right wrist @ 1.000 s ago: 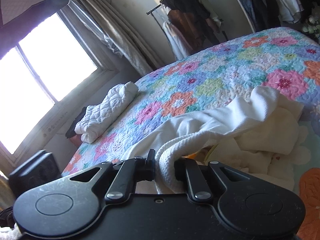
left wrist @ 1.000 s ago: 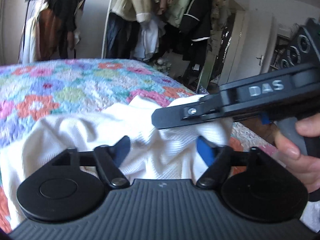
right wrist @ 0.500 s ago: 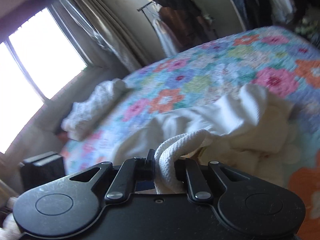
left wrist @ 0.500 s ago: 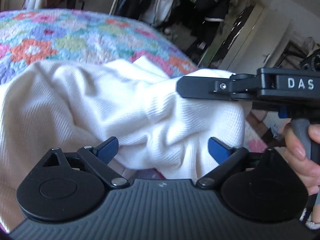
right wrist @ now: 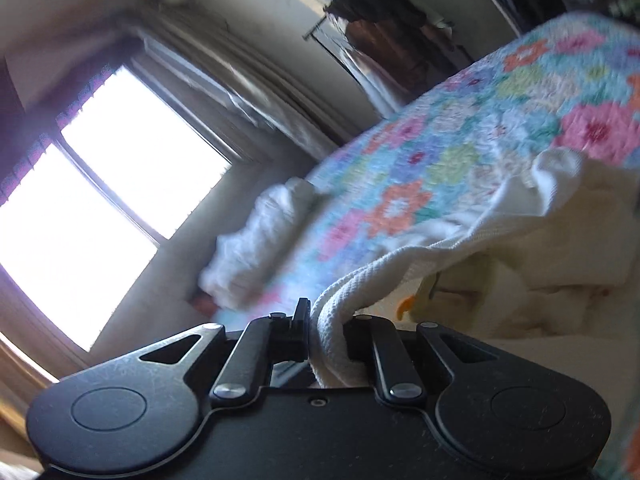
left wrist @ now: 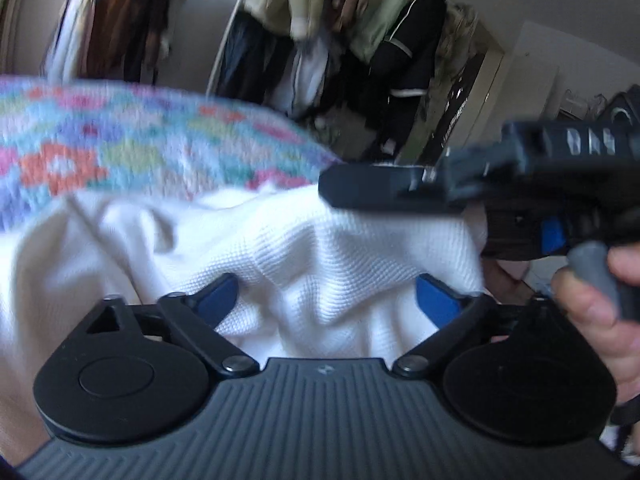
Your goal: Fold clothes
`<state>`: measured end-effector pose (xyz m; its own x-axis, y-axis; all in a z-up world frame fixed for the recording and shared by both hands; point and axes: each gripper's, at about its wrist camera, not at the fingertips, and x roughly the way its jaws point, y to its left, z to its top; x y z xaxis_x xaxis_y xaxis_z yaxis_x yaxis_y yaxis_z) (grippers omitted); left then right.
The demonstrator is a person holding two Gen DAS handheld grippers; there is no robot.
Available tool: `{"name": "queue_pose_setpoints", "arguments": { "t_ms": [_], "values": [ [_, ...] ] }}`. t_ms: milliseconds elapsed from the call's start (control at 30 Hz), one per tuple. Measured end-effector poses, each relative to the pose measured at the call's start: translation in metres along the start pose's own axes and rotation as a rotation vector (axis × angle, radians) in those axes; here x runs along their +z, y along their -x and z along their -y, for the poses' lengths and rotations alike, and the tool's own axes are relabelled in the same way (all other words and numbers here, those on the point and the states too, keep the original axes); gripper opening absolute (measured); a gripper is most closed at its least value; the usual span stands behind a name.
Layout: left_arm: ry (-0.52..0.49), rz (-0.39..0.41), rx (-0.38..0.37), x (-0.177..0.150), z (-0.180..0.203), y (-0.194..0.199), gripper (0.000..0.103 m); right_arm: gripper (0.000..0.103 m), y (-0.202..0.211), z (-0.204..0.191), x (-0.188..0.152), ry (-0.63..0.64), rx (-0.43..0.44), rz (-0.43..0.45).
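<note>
Sunlit from a tall window (right wrist: 100,208) on one side and crowded with hanging clothes (left wrist: 340,28) on the other, the bedroom gives the work a single surface: a bed under a flowered patchwork quilt (left wrist: 120,152).

A white waffle-knit garment (left wrist: 304,248) lies bunched at the near edge of the bed, partly lifted off the quilt. One rolled hem of it runs straight into the right claw (right wrist: 326,340), whose jaws are closed tight on that thick edge. The left claw (left wrist: 326,300) sits low in front of the same cloth; its jaws have just been opening and now stand wide, blue pads (left wrist: 434,300) clear on either side of a ridge of fabric that rises between them without being pinched. The right claw's black body crosses above the garment in the left view, with the person's hand (left wrist: 592,312) around its grey trigger.

The step in hand looks like a regrasp: one side is secured, the other is being chosen. To do it well, the left claw should close on a single edge or corner rather than the loose ridge in the middle, since a bite there would probably gather several layers and leave the piece twisted. Keeping the right grip firm and drawing the two claws apart afterwards should spread the garment flat on the quilt. A folded white bundle (right wrist: 260,240) rests near the bed's far edge, toward the window, well apart.
</note>
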<state>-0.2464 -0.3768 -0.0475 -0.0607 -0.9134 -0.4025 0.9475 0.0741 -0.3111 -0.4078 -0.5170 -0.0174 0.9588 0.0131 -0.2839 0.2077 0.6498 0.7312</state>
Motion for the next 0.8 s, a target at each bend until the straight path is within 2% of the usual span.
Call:
{"name": "queue_pose_setpoints", "arguments": {
  "t_ms": [33,133,233,333,467,500,533,567,600,633,700,800],
  "values": [
    [-0.03,-0.005,-0.009,0.0,0.004,0.0,0.103,0.013,0.002,-0.002,0.001,0.005,-0.004,0.015],
    [-0.098,-0.05,-0.065,-0.003,0.014,0.004,0.103,0.013,0.005,-0.012,0.004,0.084,-0.101,0.04],
    [-0.122,-0.065,-0.09,-0.007,0.021,0.003,0.103,0.013,-0.001,-0.014,0.0,0.127,-0.167,-0.008],
    [-0.13,-0.074,-0.075,-0.006,0.025,-0.007,0.103,0.013,-0.007,-0.016,-0.006,0.152,-0.169,-0.076],
    [-0.081,-0.031,-0.033,-0.004,0.022,-0.013,0.103,0.013,-0.014,-0.026,-0.01,0.186,-0.154,-0.122],
    [-0.063,-0.023,-0.021,-0.004,0.019,-0.013,0.096,0.013,-0.016,-0.027,-0.009,0.187,-0.153,-0.126],
    [-0.045,-0.017,-0.007,-0.004,0.016,-0.012,0.078,0.013,-0.017,-0.025,-0.009,0.182,-0.153,-0.13],
    [-0.028,-0.017,0.005,-0.004,0.012,-0.012,0.065,0.014,-0.018,-0.023,-0.009,0.175,-0.153,-0.135],
    [-0.01,-0.026,0.014,-0.004,0.007,-0.014,0.047,0.014,-0.018,-0.02,-0.01,0.17,-0.159,-0.142],
    [0.013,-0.035,0.02,-0.003,0.001,-0.014,0.034,0.014,-0.019,-0.017,-0.012,0.162,-0.164,-0.148],
    [0.041,-0.044,0.029,-0.003,-0.006,-0.015,0.017,0.014,-0.021,-0.011,-0.012,0.138,-0.15,-0.152],
    [-0.015,-0.039,0.07,-0.003,-0.004,-0.015,0.011,0.015,-0.024,-0.007,-0.013,0.118,-0.132,-0.149]
  ]
}}
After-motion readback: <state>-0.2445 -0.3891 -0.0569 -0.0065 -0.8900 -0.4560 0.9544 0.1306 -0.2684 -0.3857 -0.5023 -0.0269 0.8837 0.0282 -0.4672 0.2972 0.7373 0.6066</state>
